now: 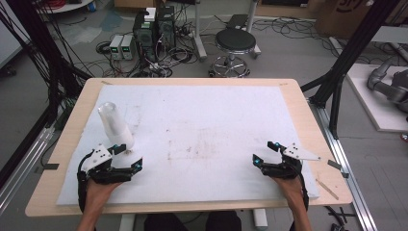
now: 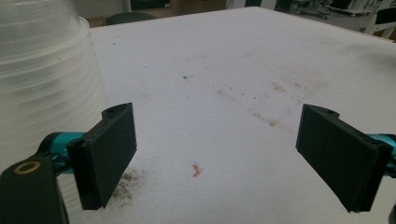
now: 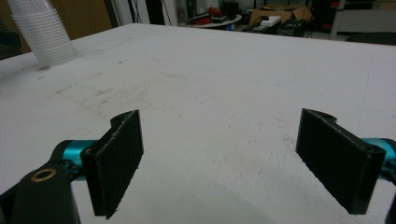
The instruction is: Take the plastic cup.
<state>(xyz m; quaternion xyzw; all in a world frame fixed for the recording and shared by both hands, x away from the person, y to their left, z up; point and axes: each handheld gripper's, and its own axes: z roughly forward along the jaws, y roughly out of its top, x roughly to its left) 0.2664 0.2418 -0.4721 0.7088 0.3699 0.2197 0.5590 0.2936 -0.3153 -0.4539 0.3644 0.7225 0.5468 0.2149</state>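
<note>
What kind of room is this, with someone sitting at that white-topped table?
Probably a robotics or electronics lab, not a home. Tangled cables and boxy grey power supplies sit on the floor beyond the white foam-covered wooden table, black metal frame struts stand around it, and a grey robot arm lies at the right.

One stack of clear plastic cups (image 1: 115,126) stands upside down near the left edge of the white mat (image 1: 207,115); the cups nest too tightly to count singly. Two grippers rest by the near edge: the left gripper (image 1: 129,156) and the right gripper (image 1: 265,152). One small orange scrap (image 2: 196,170) lies on the mat. One wooden table (image 1: 308,125) carries it all.
</note>
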